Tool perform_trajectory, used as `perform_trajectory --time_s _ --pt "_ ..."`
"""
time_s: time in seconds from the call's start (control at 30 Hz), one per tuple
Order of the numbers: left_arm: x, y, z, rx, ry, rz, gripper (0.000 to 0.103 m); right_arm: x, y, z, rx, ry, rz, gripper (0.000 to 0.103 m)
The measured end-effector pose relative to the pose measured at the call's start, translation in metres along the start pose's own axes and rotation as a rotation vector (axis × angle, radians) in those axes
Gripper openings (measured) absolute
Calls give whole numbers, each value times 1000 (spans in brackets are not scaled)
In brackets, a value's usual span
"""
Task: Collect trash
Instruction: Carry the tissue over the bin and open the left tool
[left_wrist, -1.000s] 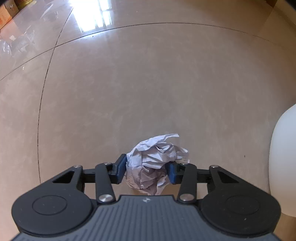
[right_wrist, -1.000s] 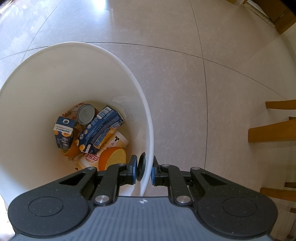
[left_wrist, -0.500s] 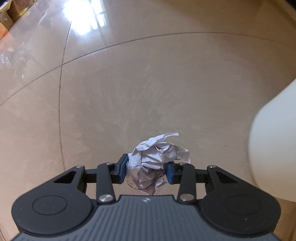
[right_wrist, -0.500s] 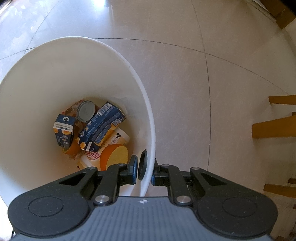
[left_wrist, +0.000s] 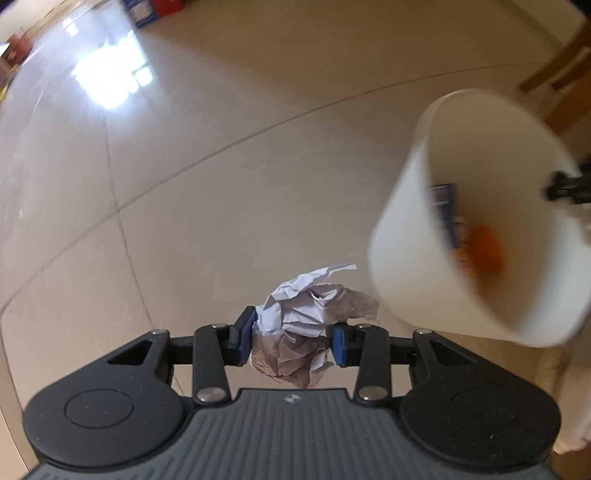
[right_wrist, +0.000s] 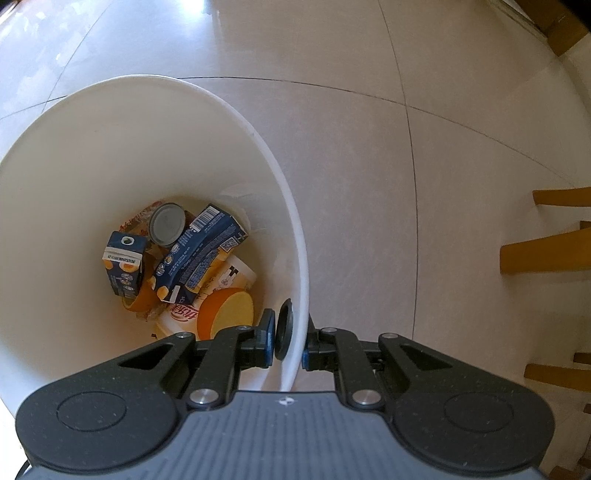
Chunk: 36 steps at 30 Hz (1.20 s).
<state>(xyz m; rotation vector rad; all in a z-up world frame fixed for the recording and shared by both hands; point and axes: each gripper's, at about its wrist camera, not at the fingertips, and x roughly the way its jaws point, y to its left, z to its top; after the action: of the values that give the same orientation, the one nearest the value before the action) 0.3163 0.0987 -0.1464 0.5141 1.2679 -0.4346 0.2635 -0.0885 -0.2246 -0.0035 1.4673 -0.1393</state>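
Observation:
A crumpled ball of white paper (left_wrist: 303, 317) is pinched between the blue pads of my left gripper (left_wrist: 293, 338), held well above the tiled floor. To its right, blurred, stands the white bin (left_wrist: 399, 221) with its mouth in view. In the right wrist view my right gripper (right_wrist: 288, 341) is shut on the bin's rim (right_wrist: 299, 280), one pad inside and one outside. Inside the bin (right_wrist: 74, 155) lie blue juice cartons (right_wrist: 195, 254), a can (right_wrist: 167, 223), an orange-lidded cup (right_wrist: 221, 306) and wrappers.
Glossy beige floor tiles (left_wrist: 221, 166) spread all round, with a bright window glare at the upper left. Wooden furniture legs (right_wrist: 546, 254) stand at the right of the right wrist view. Boxes (left_wrist: 159, 9) sit far off at the top of the left wrist view.
My left gripper has risen with the paper ball still in it, and the floor looks farther away. The bin's open mouth has come into the left view. The right gripper kept still.

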Motion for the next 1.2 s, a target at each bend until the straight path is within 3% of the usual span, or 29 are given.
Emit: perform_trajectory --time_s 0.3,0.53,0.63,0.67,0.73,0.83,0.93,1.2 --pt "-56 -69 31 141 -62 -90 39 0 -3 2 17 7 16 16" --pt "-60 -117 45 201 -93 -170 40 -1 -3 2 9 4 14 16" --pt "-54 -132 45 213 -93 -194 54 -1 -2 2 8 4 13 16" --pt "-52 -135 45 212 -89 -198 69 -1 -2 2 7 5 13 16" --pt "-49 -140 45 208 -96 -190 84 -1 -3 3 10 6 15 16" --pt "-48 -145 43 218 -102 -208 88 -1 -3 4 12 6 15 16" --pt "-47 -149 41 210 -113 -180 93 -1 -3 4 10 6 14 16" --pt "-43 -150 23 201 -125 -37 94 -1 -2 4 6 3 7 16"
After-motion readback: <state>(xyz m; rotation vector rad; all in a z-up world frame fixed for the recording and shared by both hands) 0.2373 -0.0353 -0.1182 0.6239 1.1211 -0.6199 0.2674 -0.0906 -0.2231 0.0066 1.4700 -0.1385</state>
